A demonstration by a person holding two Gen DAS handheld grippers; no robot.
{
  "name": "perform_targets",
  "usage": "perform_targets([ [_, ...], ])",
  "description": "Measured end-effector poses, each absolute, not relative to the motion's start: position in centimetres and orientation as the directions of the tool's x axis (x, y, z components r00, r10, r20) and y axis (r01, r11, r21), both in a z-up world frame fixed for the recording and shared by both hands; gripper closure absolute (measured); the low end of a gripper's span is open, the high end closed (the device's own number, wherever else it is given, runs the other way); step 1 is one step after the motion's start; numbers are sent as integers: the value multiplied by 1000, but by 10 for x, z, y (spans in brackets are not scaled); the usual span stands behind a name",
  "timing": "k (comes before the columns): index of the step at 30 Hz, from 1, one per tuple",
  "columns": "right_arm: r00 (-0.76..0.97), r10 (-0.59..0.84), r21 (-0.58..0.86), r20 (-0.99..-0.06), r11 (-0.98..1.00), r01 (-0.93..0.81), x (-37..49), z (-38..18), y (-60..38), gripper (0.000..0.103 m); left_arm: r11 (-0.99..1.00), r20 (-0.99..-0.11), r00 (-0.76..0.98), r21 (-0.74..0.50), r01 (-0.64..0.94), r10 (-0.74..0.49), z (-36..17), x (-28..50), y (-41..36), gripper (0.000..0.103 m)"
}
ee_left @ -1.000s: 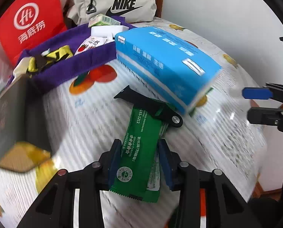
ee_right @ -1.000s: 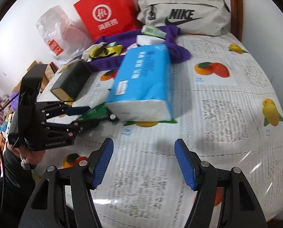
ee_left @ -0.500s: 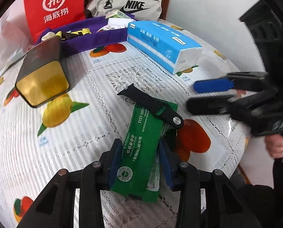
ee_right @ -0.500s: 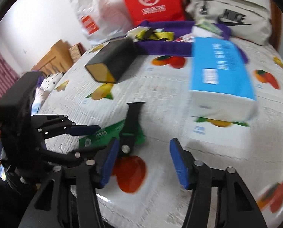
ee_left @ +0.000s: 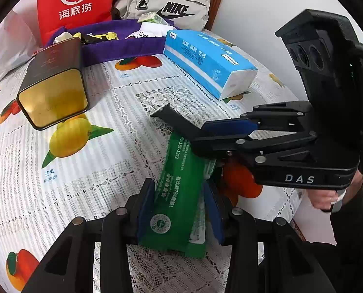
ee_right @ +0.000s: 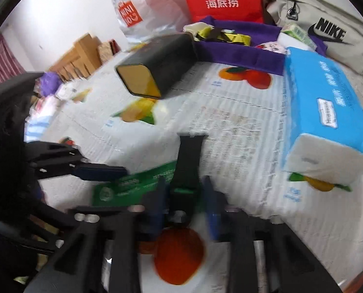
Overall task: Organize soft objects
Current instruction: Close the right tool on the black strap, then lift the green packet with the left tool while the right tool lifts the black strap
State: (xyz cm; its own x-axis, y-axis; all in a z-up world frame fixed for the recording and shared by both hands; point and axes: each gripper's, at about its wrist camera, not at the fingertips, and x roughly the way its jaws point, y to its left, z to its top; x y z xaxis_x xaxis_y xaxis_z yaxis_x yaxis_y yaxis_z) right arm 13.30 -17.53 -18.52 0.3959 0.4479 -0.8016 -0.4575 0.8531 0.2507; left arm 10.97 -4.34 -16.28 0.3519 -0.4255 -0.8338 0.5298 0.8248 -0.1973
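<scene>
While the left gripper [ee_left: 179,210] squeezes the green packet [ee_left: 179,190] to keep it steady above the table [ee_left: 84,190], the right gripper [ee_right: 184,202] comes from the side. Its jaws have just been closing around the black clip [ee_right: 187,168] on the packet, probably to pull it off. Behind, the purple cloth tray [ee_left: 123,48] holds yellow wrappers [ee_left: 96,36] and small white packs [ee_left: 154,28].
</scene>
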Motion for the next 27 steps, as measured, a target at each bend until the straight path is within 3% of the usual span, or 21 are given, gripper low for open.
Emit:
perform_targets([
  [5,436,361,168,-824,891,-421,127,-184,-193,76,833,-835,368,-177,524,-409,-162,107,-39,64],
  [19,472,332,173,-817,921,-348,133,-187,-218,71,842,-839,388,-142,520,-381,-162,107,-35,57],
  [20,479,320,153,-818,922,-356,134,-187,-214,73,845,-840,390,-141,516,-378,-162,107,-34,57],
  [21,493,302,120,-816,923,-367,133,-188,-209,82,849,-841,392,-139,510,-373,-162,107,-32,57],
  [27,524,322,128,-789,919,-372,128,-177,-211,83,854,-842,403,-121,506,-358,-162,107,-32,56],
])
